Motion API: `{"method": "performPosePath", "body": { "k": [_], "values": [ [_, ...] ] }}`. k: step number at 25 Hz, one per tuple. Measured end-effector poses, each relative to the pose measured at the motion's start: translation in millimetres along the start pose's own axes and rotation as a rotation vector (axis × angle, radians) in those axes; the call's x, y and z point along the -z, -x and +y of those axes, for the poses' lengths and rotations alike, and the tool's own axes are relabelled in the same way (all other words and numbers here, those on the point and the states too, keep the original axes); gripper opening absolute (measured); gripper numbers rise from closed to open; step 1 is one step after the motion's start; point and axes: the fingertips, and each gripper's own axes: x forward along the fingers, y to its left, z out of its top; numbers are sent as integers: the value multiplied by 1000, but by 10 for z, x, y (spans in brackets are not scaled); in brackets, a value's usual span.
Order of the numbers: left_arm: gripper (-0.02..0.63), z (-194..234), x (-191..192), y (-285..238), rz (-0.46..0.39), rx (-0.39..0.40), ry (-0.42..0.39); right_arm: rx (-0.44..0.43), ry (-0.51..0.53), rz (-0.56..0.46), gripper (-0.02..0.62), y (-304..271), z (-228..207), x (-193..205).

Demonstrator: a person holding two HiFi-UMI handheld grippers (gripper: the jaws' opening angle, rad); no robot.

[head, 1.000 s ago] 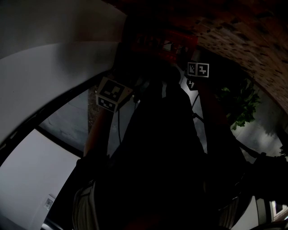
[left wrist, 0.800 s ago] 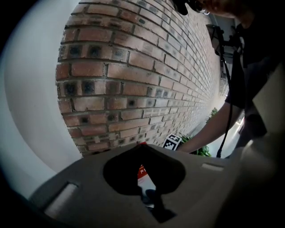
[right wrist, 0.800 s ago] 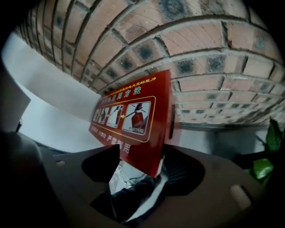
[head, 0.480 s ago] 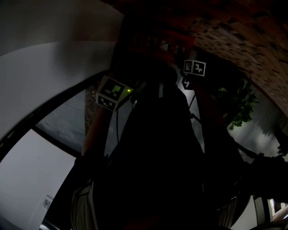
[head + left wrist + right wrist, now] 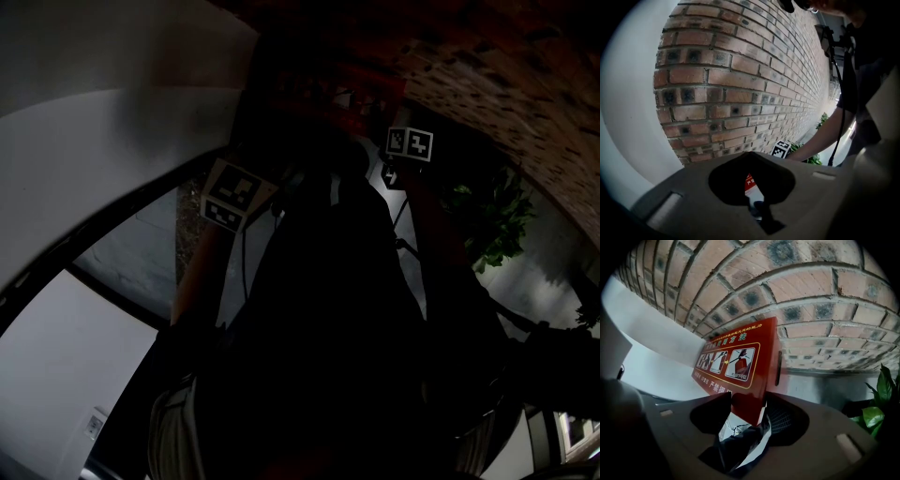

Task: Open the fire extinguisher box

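The right tongs (image 5: 747,401) are standing wide apart and have just been closing in, with the lower corner of the red panel (image 5: 736,362) of the fire extinguisher box sitting between them. The corner is filling most of the gap, yet no pad is plainly pressing on it, so I am judging this as the moment of taking hold, not a firm pinch. That corner is probably being chosen because the panel's free edge, the one carrying the dark handle slot (image 5: 778,367), is lying right beside it and offering the most leverage for swinging the panel open. Something dark and glossy (image 5: 740,441) is showing beneath the corner, too unclear to name. The left tongs (image 5: 751,157) are resting together with nothing in them, glimpsing only a strip of the box's red-and-white print through their own hollow. They are likely being held clear of the panel's swing. The box is standing against the foot of the brick wall (image 5: 811,291), so there is no room behind the panel. A pale wall (image 5: 651,352) is closing in on one side and a green plant (image 5: 881,394) is standing near on the other, leaving the space toward the person as the free way to pull.
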Motion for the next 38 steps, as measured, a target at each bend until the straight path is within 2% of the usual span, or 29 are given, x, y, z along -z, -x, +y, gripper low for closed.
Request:
{"method": "performPosePath", "body": {
  "k": [12,38],
  "values": [
    [-3,-1,-28,-9,-18,4,12,-77,-22,-33,235,150,104,-55],
    [-3,-15,-129,-1,-49,11,-9,-159,-118,-126,235,444,267,-247]
  ]
}}
